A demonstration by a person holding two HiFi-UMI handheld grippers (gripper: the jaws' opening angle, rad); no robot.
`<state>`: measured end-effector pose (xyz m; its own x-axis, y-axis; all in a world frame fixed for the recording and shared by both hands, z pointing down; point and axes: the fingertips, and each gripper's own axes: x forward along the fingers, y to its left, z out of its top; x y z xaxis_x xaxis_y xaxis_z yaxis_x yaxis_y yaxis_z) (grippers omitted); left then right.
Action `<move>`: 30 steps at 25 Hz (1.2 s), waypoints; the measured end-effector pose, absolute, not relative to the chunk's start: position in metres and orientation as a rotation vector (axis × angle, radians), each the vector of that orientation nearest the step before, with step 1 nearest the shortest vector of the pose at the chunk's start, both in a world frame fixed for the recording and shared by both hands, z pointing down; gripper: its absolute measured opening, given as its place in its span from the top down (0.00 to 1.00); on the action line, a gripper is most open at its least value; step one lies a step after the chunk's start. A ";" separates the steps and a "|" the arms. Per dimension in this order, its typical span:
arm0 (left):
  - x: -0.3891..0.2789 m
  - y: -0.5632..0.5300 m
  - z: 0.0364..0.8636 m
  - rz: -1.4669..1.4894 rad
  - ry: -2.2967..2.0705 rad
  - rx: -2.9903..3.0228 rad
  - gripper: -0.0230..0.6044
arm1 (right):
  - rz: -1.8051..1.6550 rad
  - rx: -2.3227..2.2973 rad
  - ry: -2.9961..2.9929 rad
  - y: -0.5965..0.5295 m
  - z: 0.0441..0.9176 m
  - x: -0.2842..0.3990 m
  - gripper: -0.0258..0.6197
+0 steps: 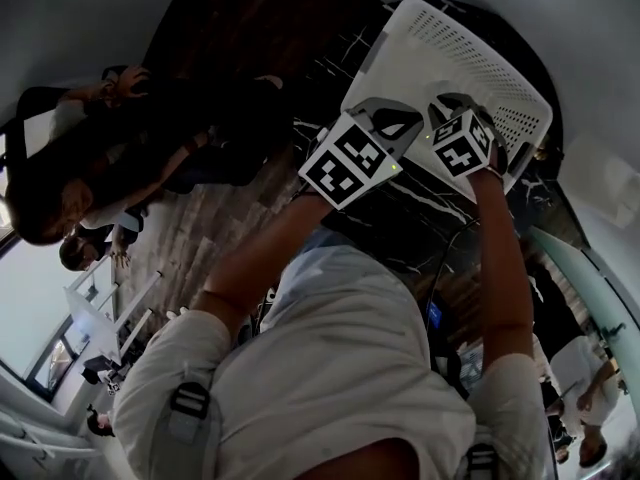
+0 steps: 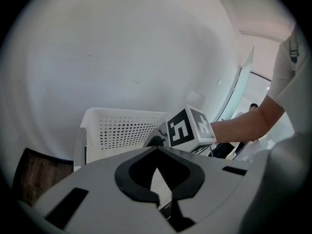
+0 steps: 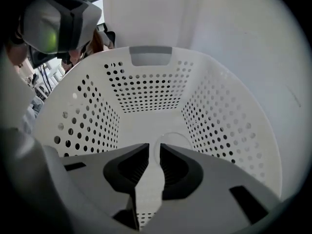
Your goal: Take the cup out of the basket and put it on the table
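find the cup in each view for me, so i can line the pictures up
Head view: not visible; the basket sits upper right.
Left gripper view: not visible; only the basket's outer wall shows, centre left.
Right gripper view: cup, a faint clear rim on the basket floor just beyond the jaws.
Shared landmark: the white perforated basket.

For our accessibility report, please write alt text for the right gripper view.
The right tool, jaws slightly apart and empty, points into a white perforated basket. A clear cup sits on the basket floor just beyond the jaws.
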<state>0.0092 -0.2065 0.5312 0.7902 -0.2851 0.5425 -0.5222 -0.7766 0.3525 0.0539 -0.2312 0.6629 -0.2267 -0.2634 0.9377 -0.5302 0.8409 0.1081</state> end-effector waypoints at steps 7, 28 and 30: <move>0.008 -0.206 0.532 0.636 -0.600 2.485 0.95 | 0.249 0.581 -1.778 -0.231 0.671 0.054 0.91; 0.016 -0.171 0.478 0.540 -0.594 2.570 0.95 | 0.081 0.880 -1.900 -0.198 0.552 0.065 0.92; 0.018 -0.164 0.465 0.527 -0.594 2.595 0.95 | 0.049 0.919 -1.917 -0.189 0.531 0.065 0.92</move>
